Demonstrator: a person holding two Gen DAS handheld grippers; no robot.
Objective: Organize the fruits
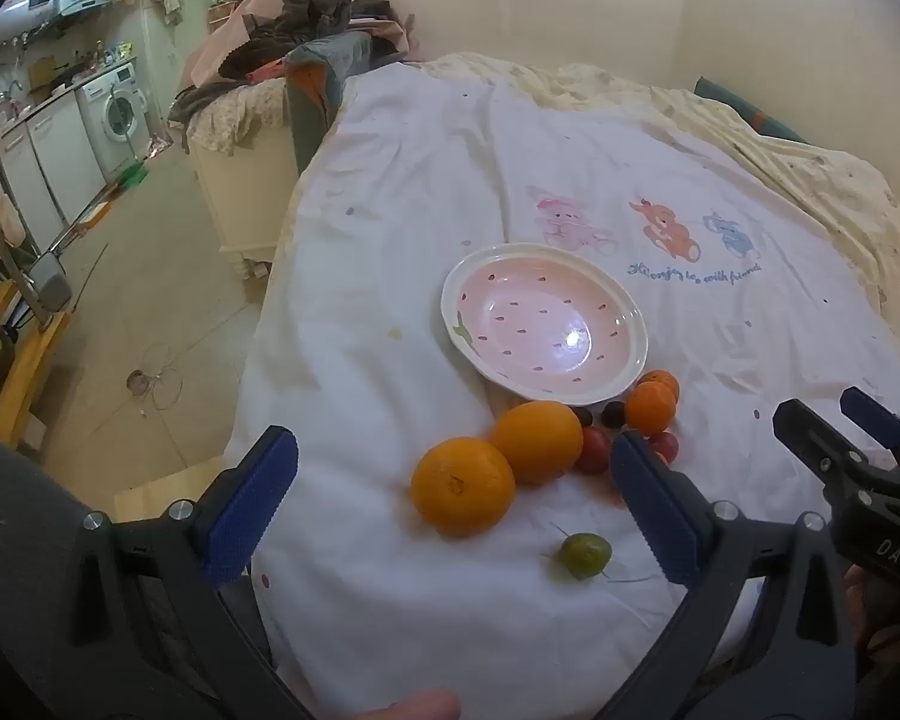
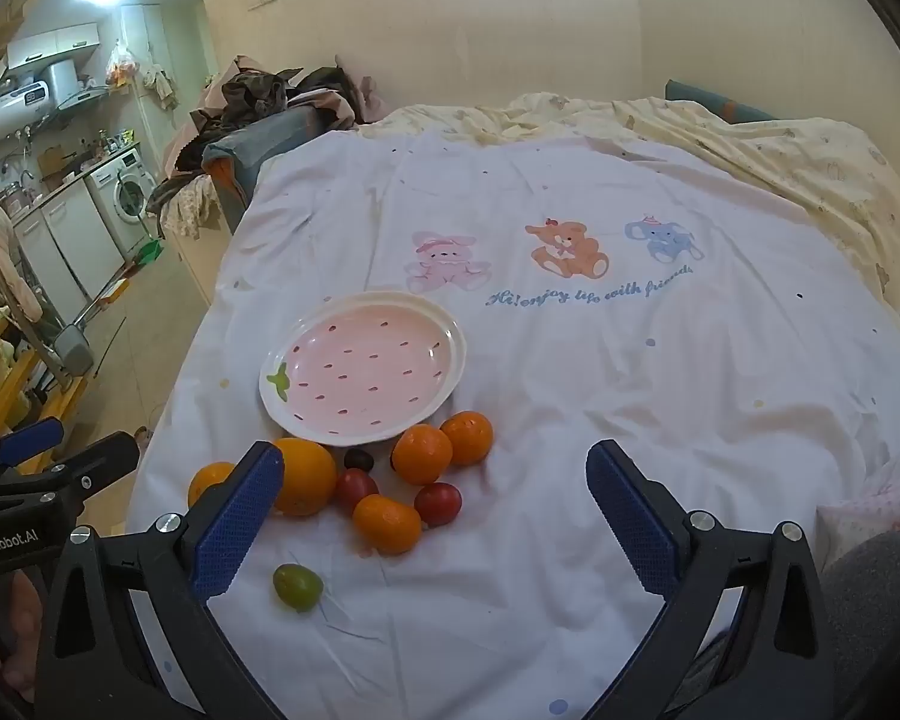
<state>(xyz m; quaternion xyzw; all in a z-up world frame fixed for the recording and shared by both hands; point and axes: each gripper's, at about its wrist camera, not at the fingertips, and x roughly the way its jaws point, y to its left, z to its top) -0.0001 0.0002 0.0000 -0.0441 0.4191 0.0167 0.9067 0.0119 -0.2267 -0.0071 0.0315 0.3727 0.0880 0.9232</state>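
Note:
An empty pink strawberry-pattern plate [image 1: 624, 312] [image 2: 450, 366] sits on a white sheet. In front of it lies a cluster of fruit: two large oranges [image 1: 463, 485] [image 2: 303, 476], several small tangerines [image 1: 649, 407] [image 2: 387, 523], red tomatoes [image 1: 594, 449] [image 2: 438, 503], dark small fruits [image 2: 359, 459], and a green fruit [image 1: 583, 554] [image 2: 297, 587] nearest me. My left gripper [image 1: 453, 510] is open and empty, above the near oranges. My right gripper [image 2: 435, 516] is open and empty, just short of the fruit; it also shows in the left wrist view [image 1: 840, 420].
The sheet [image 2: 630, 408] with cartoon animals covers a bed; a cream quilt [image 2: 810, 162] lies at the back and right. The bed's left edge drops to the floor [image 1: 150, 312]. A clothes pile [image 1: 306, 30] and kitchen units [image 1: 60, 144] stand at far left.

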